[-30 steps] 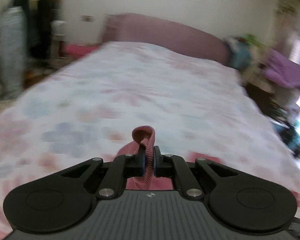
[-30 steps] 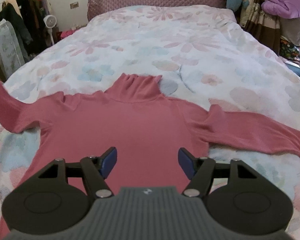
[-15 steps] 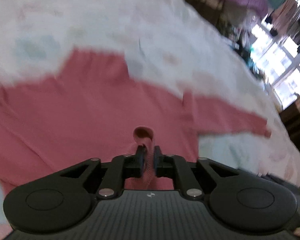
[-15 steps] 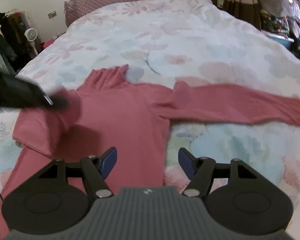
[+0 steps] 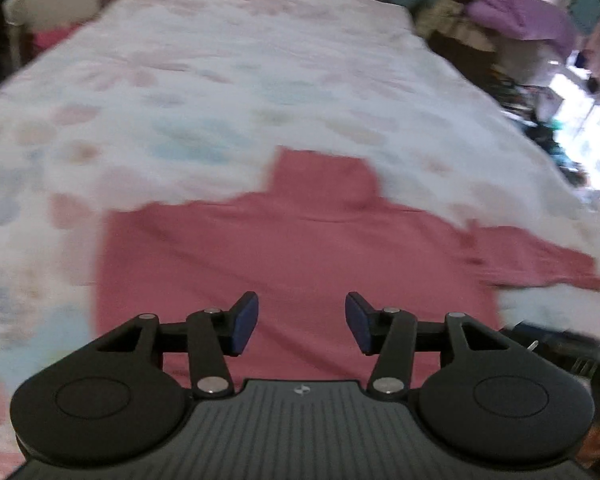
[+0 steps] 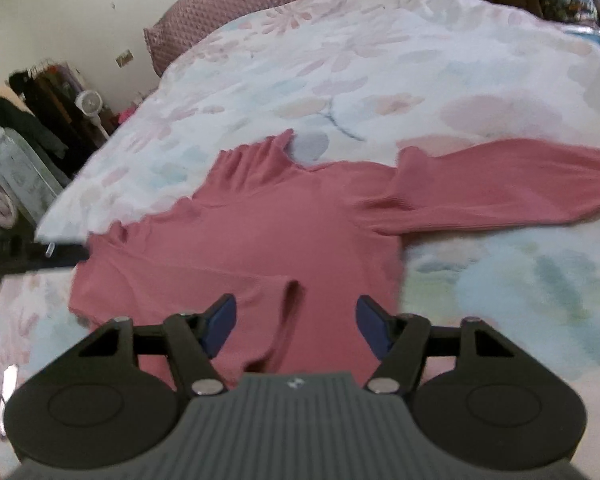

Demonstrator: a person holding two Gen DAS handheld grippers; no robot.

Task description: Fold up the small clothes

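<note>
A pink turtleneck sweater (image 6: 280,232) lies flat on the bed, collar pointing away. Its left sleeve (image 6: 180,280) is folded across the body, and the cuff (image 6: 284,300) ends just ahead of my right gripper (image 6: 296,324). That gripper's jaws are closing a little but stand wide, and its pads press on nothing. The other sleeve (image 6: 500,192) stretches out to the right. In the left wrist view my left gripper (image 5: 302,322) hovers over the sweater's body (image 5: 292,248). Its jaws are opening, with nothing between the blue pads.
The flowered bedspread (image 6: 380,60) reaches back to a pink headboard (image 6: 228,12). A clothes rack (image 6: 40,100) and a white fan (image 6: 90,104) stand off the bed's left side. Piled purple bedding (image 5: 520,20) and clutter line the right side.
My left gripper carried the sleeve cuff down and across the sweater, then opened and let it go. The right gripper tilted and shifted slightly, jaws narrowing a little.
</note>
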